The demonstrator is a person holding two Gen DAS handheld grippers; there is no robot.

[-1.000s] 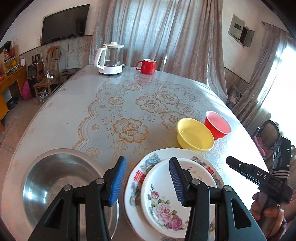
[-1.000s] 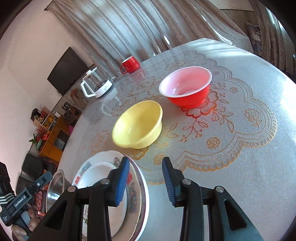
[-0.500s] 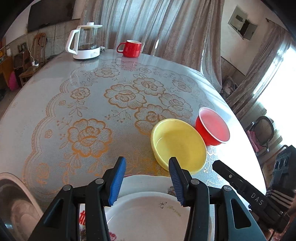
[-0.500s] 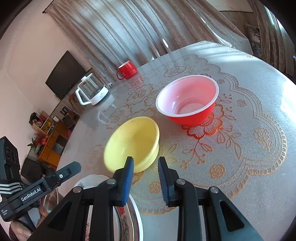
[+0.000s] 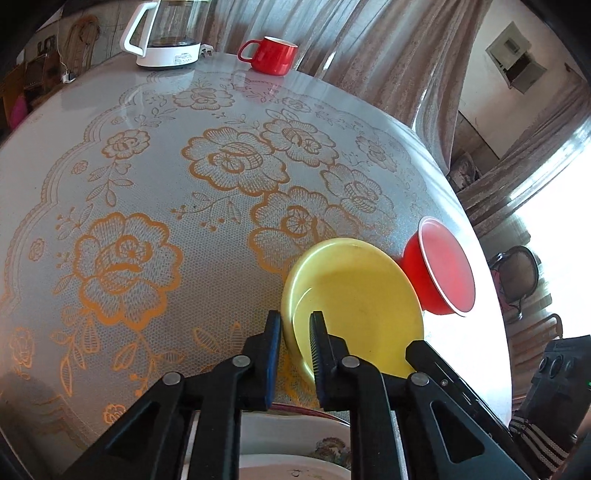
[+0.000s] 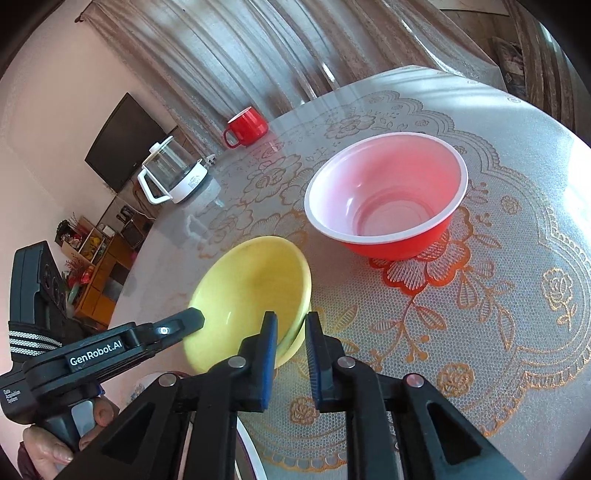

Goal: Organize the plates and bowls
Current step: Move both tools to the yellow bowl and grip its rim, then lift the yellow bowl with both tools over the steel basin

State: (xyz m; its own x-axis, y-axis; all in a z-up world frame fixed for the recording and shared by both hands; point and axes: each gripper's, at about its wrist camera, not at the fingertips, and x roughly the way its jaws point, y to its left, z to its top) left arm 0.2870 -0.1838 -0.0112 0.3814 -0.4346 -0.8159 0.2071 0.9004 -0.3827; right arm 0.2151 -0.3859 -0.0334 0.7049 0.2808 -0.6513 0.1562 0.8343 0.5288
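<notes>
A yellow bowl [image 5: 362,295] stands on the lace-patterned table beside a red plastic bowl [image 5: 443,277]. My left gripper [image 5: 295,332] is closing its jaws on the yellow bowl's near left rim, blue pads on either side of the wall. My right gripper [image 6: 291,339] is closing on the opposite rim of the yellow bowl [image 6: 251,288], which looks slightly tipped. The red bowl [image 6: 388,192] sits untouched just beyond it. Stacked floral plates [image 5: 295,450] lie below the left gripper.
A white and glass kettle [image 5: 166,33] and a red mug [image 5: 269,55] stand at the table's far edge. The table's rounded edge [image 5: 491,295] runs just right of the red bowl. A person's hand [image 6: 44,454] grips the left tool's handle.
My left gripper moved forward from over the plates and steel bowl to the yellow bowl, and its jaws narrowed onto the rim. My right gripper came up to the bowl and closed too.
</notes>
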